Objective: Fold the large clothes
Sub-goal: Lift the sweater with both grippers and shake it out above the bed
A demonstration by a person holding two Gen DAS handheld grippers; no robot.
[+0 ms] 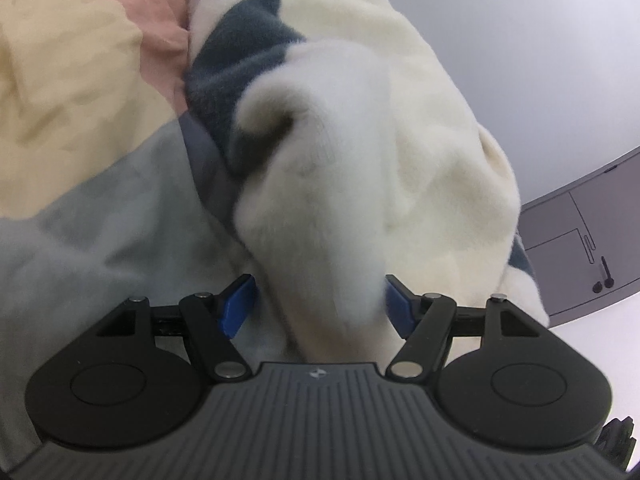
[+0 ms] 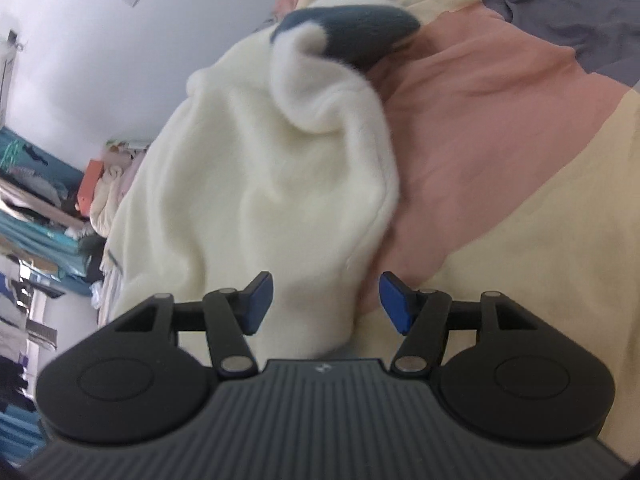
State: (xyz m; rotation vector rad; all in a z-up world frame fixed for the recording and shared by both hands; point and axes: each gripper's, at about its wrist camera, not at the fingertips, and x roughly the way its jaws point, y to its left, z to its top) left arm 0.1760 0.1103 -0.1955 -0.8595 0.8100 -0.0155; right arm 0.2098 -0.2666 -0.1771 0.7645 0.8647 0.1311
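Fluffy cream fleece garment (image 1: 420, 128) with dark navy patch, bunched on bed's patchwork cover (image 1: 68, 92). Left gripper (image 1: 320, 304) fingers grip thick fleece roll; right gripper (image 2: 326, 300) fingers wide, fleece loose between.

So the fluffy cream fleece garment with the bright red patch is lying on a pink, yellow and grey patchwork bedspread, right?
Not quite: the patch on the fluffy cream fleece garment is dark navy blue, not red, as both wrist views show. It does lie on the pink, yellow and grey patchwork bedspread.

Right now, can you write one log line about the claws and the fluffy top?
left claw: around fleece top | right claw: open, fleece between | top: bunched on patchwork bedsheet
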